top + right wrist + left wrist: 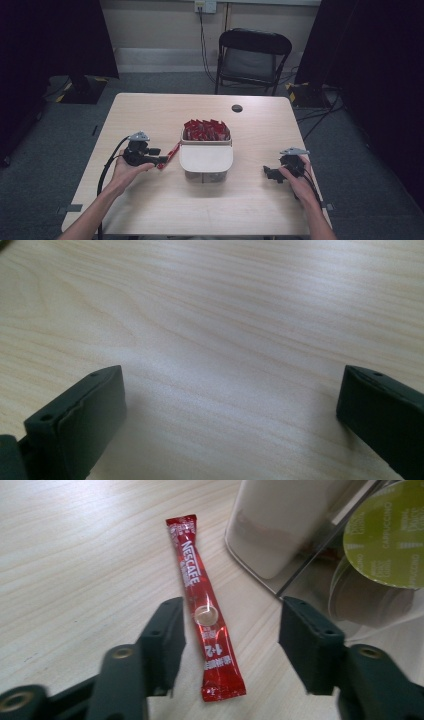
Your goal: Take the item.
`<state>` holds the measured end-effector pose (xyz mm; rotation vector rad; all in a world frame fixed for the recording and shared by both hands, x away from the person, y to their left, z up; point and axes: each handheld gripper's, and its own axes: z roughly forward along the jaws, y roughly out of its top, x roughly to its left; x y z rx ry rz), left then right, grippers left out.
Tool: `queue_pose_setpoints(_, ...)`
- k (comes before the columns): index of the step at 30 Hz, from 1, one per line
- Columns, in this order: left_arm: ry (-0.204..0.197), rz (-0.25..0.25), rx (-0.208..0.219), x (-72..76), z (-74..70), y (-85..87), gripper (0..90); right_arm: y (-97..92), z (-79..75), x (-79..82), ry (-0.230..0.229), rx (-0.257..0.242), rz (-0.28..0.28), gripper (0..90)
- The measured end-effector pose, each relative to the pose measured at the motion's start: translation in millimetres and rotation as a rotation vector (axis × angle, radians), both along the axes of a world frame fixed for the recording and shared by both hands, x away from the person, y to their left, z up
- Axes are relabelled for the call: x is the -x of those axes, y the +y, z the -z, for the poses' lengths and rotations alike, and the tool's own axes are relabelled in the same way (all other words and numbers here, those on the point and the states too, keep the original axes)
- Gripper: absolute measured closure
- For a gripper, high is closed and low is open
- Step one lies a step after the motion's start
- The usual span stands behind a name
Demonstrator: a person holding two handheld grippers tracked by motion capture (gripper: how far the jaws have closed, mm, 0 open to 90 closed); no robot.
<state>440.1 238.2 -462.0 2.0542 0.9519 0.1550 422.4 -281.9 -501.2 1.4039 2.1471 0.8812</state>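
A red Nescafe stick sachet [204,615] lies flat on the wooden table [150,115], also seen as the sachet [171,152] just left of a clear organiser box [206,159]. My left gripper [230,645] is open, its jaws standing either side of the sachet's near half without touching it; in the high view the left gripper [161,161] sits at the sachet's near end. The box's back compartment holds several red sachets [206,129]. My right gripper [267,173] rests open over bare table [225,330] right of the box.
Through the box's clear wall shows a green coffee capsule [387,532]. A small dark round spot [237,108] marks the far table. A black folding chair [252,59] stands beyond the far edge. Bare wood lies in front of the box.
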Motion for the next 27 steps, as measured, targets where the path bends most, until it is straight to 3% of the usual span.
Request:
queue_pose_setpoints(5, -0.005, -0.025, -0.002, 0.6, -4.0, 2.2, 28.2, 0.0, 0.0, 0.0, 0.000, 0.000, 0.000, 0.0)
queue_pose_setpoints(9, -0.040, -0.049, -0.011, 5.1, -12.0, 8.3, 23.6, 0.0, 0.0, 0.0, 0.000, 0.000, 0.000, 0.0)
queue_pose_setpoints(12, -0.044, -0.070, 0.005, 7.6, -17.2, 17.0, 21.0, -0.1, 0.0, -0.1, 0.000, 0.000, -0.001, 0.0)
queue_pose_setpoints(22, -0.077, -0.150, -0.002, 16.5, -28.4, 48.2, 18.6, 0.1, 0.0, -0.9, 0.000, -0.001, -0.001, 0.0)
queue_pose_setpoints(27, -0.046, -0.218, -0.006, 15.6, -26.4, 66.5, 19.3, 0.1, 0.0, -0.9, 0.000, -0.001, -0.001, 0.0)
